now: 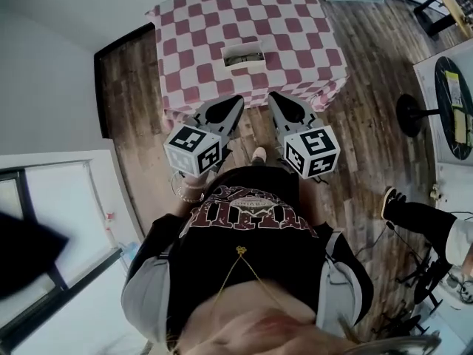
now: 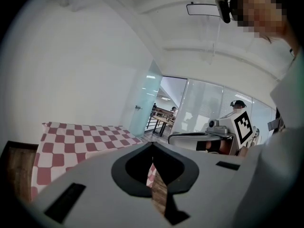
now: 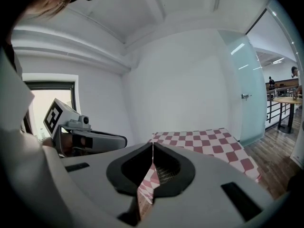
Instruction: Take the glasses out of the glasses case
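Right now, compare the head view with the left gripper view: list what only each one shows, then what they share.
Only the head view: the glasses case lying on the checkered table, seen from above.
Only the left gripper view: a frosted glass door with a bright room beyond it, and the left gripper up close, its jaws together with nothing between them.
Both: the checkered table, and the left gripper and the right gripper side by side, short of the case.
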Tool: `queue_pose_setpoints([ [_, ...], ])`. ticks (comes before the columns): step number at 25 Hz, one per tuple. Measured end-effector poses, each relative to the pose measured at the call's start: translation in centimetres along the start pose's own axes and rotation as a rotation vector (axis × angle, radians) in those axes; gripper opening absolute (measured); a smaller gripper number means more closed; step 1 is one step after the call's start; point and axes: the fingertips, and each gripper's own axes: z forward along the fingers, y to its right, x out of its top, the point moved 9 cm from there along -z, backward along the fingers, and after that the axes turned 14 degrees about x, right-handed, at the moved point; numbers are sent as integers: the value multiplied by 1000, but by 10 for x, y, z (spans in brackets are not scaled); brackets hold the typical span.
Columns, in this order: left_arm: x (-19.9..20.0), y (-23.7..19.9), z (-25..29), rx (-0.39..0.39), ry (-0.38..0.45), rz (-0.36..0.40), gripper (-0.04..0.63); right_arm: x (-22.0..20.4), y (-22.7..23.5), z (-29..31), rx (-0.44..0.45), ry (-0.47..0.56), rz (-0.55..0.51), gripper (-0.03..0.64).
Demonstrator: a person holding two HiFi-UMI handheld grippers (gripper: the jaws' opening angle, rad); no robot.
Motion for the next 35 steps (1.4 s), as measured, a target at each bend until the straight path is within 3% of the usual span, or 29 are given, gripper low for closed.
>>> queue_pose_setpoints([
  [16,-4,-16,32,128,12,-69,9,7,57,25,105,-44,-10,21],
  [26,25,-60,84,60,-8,-44,9,23,90,65,55,-49,6,21],
  [35,41,-102,136,-26,-74,17,9,38,126,98,-27,-49,17,21],
])
